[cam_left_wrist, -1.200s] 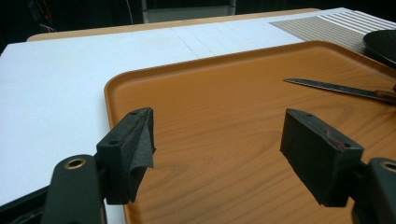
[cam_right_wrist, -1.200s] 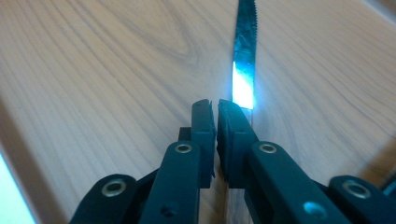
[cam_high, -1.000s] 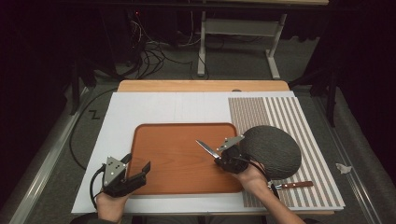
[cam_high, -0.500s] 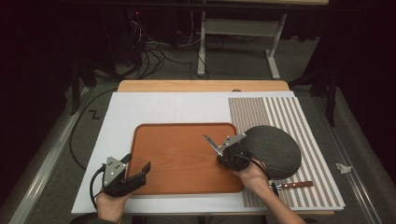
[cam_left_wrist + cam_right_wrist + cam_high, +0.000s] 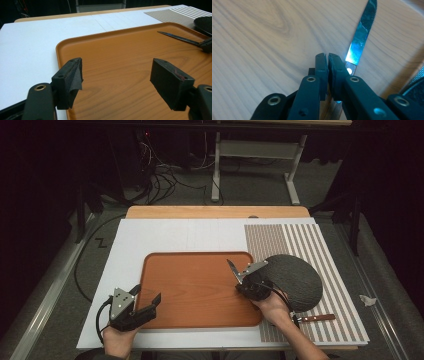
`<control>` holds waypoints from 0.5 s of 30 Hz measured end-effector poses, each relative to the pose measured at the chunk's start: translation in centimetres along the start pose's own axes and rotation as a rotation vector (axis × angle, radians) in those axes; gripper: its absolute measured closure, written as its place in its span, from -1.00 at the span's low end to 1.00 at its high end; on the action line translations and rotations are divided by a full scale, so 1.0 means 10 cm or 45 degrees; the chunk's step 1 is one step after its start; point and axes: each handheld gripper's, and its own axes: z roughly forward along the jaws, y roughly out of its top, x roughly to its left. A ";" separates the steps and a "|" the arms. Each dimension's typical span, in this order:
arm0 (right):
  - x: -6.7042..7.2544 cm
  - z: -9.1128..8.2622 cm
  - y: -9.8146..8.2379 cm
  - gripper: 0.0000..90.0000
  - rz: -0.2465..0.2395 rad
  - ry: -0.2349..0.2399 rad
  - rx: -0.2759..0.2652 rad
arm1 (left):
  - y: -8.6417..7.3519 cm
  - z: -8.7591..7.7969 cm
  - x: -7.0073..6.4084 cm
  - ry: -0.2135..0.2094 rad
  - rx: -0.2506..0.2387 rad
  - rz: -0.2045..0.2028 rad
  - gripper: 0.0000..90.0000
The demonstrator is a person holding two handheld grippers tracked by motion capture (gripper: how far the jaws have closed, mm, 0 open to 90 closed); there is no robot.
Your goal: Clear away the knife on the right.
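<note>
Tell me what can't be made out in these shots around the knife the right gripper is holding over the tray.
- Knife handle: in the right gripper view the right gripper covers it, so the grip point is hidden.
- Blade tip: cut off by the top edge of that view.
- Blade height above the tray: the high view cannot settle whether they touch.
- Second knife: its blade is hidden by the person's forearm in the high view.

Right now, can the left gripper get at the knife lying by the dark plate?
Probably not: that knife lies past the tray, behind the right gripper and its hand; the left gripper sits open at the tray's other end.
</note>
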 end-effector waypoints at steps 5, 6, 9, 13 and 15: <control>-0.02 -0.01 -0.01 0.95 0.011 -0.007 0.002 | 0.00 -0.01 0.01 0.000 -0.007 -0.007 -0.43; -0.03 -0.01 -0.01 0.95 0.017 -0.007 0.003 | 0.00 -0.01 0.01 0.000 -0.007 -0.008 -0.43; -0.06 -0.02 -0.03 0.95 0.028 -0.010 0.003 | 0.00 -0.01 0.01 -0.003 -0.007 -0.007 -0.43; -0.06 -0.02 -0.03 0.93 0.038 -0.011 0.005 | 0.00 -0.01 0.01 -0.004 -0.008 -0.009 -0.43; -0.06 -0.03 -0.04 0.91 0.030 -0.018 0.003 | 0.00 -0.01 0.01 -0.005 -0.008 -0.010 -0.44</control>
